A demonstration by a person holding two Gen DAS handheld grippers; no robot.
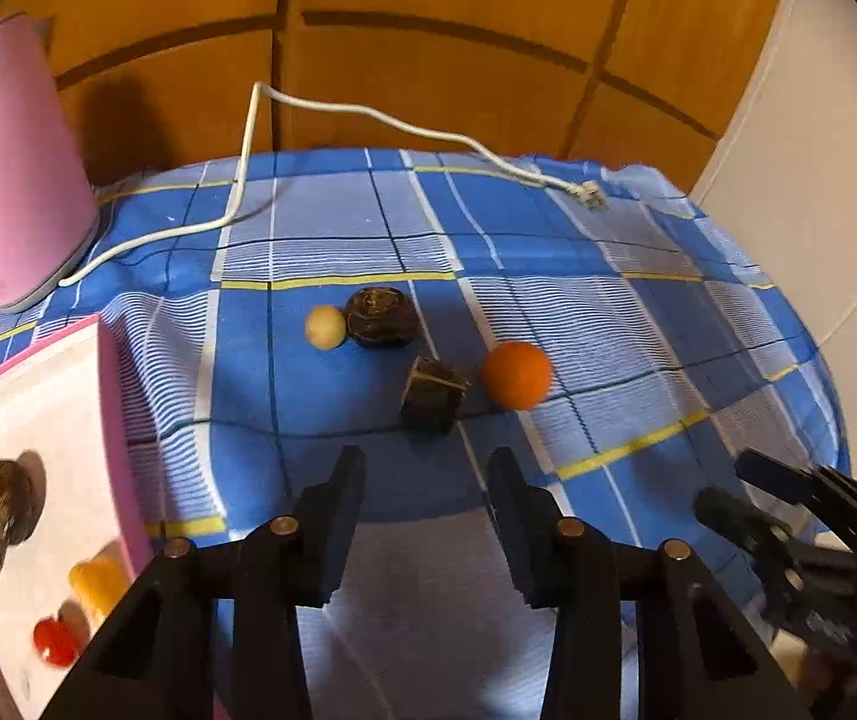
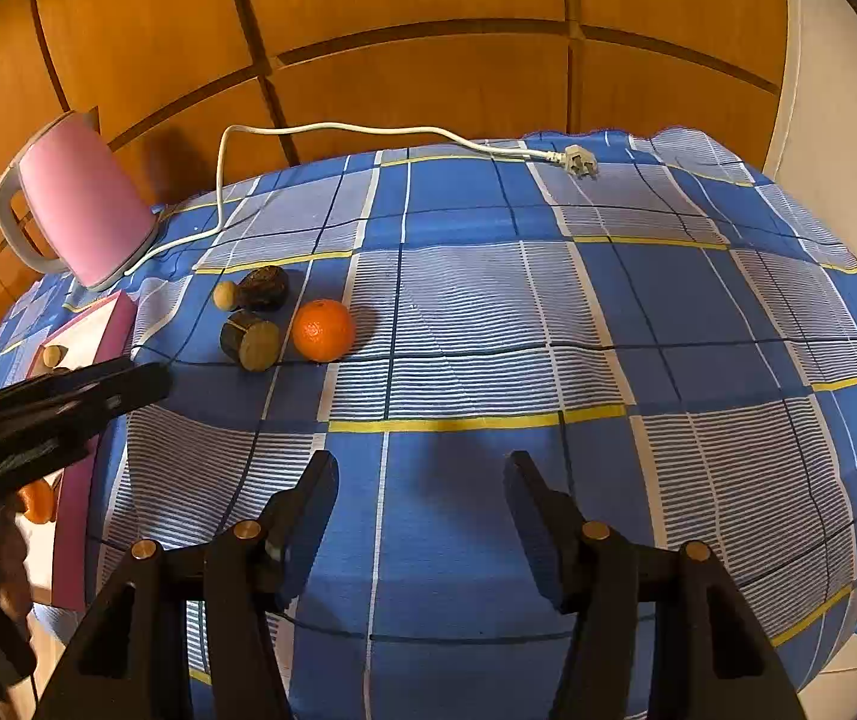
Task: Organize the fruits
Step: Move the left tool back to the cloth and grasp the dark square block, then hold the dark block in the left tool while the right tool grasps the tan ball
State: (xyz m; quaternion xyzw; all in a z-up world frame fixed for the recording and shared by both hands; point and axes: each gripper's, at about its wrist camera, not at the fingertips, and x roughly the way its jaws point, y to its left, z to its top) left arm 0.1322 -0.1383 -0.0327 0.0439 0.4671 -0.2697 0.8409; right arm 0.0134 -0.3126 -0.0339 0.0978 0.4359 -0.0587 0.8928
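An orange (image 1: 517,374) (image 2: 324,329) lies on the blue checked cloth. Beside it are a dark cut fruit piece (image 1: 433,396) (image 2: 249,339), a dark round fruit (image 1: 381,317) (image 2: 262,288) and a small beige ball-like fruit (image 1: 325,327) (image 2: 224,295). A white tray with a pink rim (image 1: 119,420) (image 2: 113,324) at the left holds several fruits, among them a red one (image 1: 55,641) and a yellow one (image 1: 98,585). My left gripper (image 1: 425,468) is open and empty just short of the cut piece. My right gripper (image 2: 419,474) is open and empty over the cloth.
A pink kettle (image 1: 14,168) (image 2: 83,210) stands at the back left, its white cord (image 1: 368,114) (image 2: 368,129) trailing to a plug (image 2: 578,159). Wooden panels stand behind the table. The right gripper shows in the left wrist view (image 1: 788,510).
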